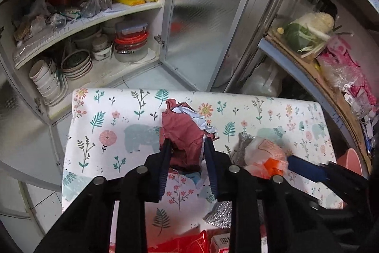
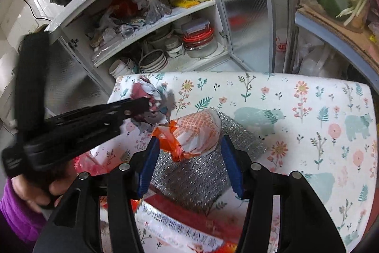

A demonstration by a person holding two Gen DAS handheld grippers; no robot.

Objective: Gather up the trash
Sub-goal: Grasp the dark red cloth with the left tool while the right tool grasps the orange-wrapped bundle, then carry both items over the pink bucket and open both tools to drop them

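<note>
Two pieces of trash are being picked up at once from a table (image 2: 308, 96) covered in a floral, bear-printed cloth. A crumpled dark-red wrapper (image 1: 183, 132) lies near the far edge of the table, toward its far left corner as seen from the right wrist view. It is pinched between the jaws of the left gripper (image 1: 187, 146), whose pads press against both its sides.

The right gripper (image 2: 189, 146) is set around a scrunched orange-and-white plastic bag (image 2: 196, 134), which rests on a silver glittery pad (image 2: 241, 134) near the middle of the table. Its jaws stand spread, one on each side of the bag; contact with the pads cannot be told for certain, and no squeeze is visible.

The step in hand is judged to be the grasp: done on the left, not yet done on the right. Next, the right jaws need to be closed on the bag's knotted end without catching the glittery pad beneath. Then both pieces must be lifted clear, with care that the loose wrapper is not dropped. More packaging (image 2: 180, 224) is left at the near edge.
</note>
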